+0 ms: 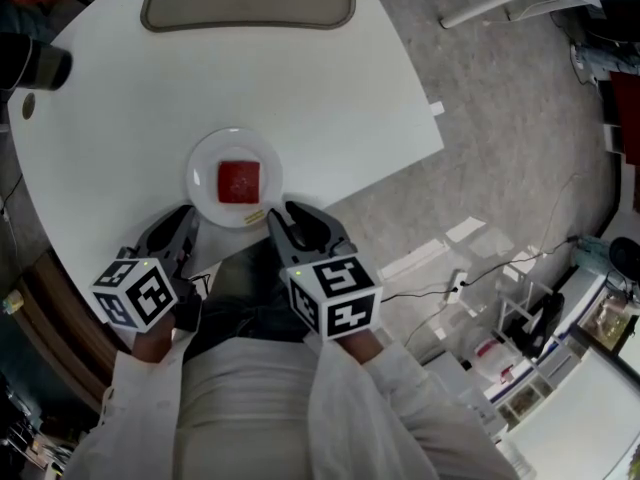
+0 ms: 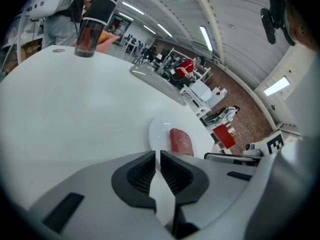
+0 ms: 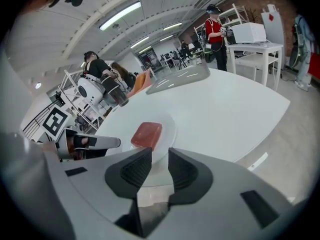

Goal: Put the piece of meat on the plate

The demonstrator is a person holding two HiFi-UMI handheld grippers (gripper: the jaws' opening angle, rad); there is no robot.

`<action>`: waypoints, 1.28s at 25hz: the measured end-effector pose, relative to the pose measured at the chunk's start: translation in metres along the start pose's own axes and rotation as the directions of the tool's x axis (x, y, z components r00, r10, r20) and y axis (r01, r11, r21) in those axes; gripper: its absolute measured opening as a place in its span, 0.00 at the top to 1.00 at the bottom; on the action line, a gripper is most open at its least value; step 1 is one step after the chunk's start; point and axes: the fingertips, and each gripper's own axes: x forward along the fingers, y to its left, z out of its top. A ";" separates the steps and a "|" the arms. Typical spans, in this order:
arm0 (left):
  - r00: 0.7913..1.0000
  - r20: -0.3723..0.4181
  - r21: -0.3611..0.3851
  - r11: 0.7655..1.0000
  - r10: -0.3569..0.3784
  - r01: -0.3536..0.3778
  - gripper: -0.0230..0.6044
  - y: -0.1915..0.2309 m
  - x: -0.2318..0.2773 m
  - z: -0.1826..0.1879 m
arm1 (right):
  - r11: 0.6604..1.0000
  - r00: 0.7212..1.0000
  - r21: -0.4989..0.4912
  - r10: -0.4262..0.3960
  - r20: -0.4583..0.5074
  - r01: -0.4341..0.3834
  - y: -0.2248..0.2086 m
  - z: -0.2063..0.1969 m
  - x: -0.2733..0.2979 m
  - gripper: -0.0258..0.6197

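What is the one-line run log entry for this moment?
meat: lying on plate | left gripper: jaws nearly together, empty | right gripper: jaws slightly apart, empty | both: beside plate

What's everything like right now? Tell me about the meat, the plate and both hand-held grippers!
piece of meat: lying flat on the plate, nothing gripping it.
plate: resting on the white table, holding the meat.
left hand-held gripper: jaws nearly shut, empty.
right hand-held gripper: jaws a little apart, empty.
bottle: standing upright, lid on.
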 end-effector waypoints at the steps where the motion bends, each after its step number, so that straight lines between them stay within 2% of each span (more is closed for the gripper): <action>1: 1.000 -0.002 -0.001 1.000 0.002 -0.002 0.94 0.000 0.001 0.000 | 1.000 1.000 0.005 -0.005 -0.006 0.005 -0.002 -0.001 0.001 0.82; 9: 1.000 -0.015 0.004 1.000 0.006 -0.006 0.93 0.001 0.001 0.003 | 0.999 0.999 0.034 -0.010 -0.038 0.011 -0.003 -0.003 0.006 0.80; 24: 0.998 -0.052 -0.022 1.000 -0.022 0.020 0.82 0.001 0.008 -0.001 | 0.998 0.999 0.060 -0.034 -0.038 0.036 -0.010 -0.003 0.014 0.80; 32: 0.996 -0.088 0.007 1.000 -0.002 0.003 0.80 0.000 0.009 -0.004 | 0.997 0.998 0.073 -0.034 -0.047 0.038 -0.009 -0.004 0.014 0.80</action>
